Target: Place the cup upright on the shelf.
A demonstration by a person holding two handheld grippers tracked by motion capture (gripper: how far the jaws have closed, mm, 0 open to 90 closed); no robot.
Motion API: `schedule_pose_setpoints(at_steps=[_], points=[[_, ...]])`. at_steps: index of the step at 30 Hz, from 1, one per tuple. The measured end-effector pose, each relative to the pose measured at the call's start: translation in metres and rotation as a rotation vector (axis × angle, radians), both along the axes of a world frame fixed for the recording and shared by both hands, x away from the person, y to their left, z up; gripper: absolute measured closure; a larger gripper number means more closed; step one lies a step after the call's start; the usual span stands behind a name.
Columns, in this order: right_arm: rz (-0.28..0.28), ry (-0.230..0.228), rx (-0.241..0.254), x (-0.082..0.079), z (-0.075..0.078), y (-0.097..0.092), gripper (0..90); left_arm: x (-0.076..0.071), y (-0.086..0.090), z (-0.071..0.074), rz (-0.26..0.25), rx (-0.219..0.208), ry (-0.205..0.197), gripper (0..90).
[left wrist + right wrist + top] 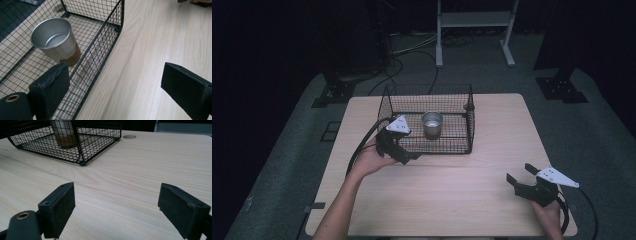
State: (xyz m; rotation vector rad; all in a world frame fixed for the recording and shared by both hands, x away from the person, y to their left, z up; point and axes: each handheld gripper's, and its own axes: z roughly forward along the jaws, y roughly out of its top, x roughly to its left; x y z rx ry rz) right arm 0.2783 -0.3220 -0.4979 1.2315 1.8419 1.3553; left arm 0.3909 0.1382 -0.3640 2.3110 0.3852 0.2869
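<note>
cup (432, 123) stands upright mid basket (462, 146) near table's (462, 200) far edge. left gripper (404, 152) at basket's near-left corner, jaws spread, likely lining up. right gripper (522, 177) idles near-right corner, jaws spread, empty.

Dim, dark surroundings; the table (452, 200) evenly lit, shadows soft, focus sharp.
</note>
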Motion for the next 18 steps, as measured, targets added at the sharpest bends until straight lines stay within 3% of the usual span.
schedule_pose_setpoints(at_steps=[18], points=[[-0.006,-0.001,-0.002,0.000,0.000,0.000,13.5,-0.030,0.012,-0.017,-0.008,-0.031,-0.014,7.3]])
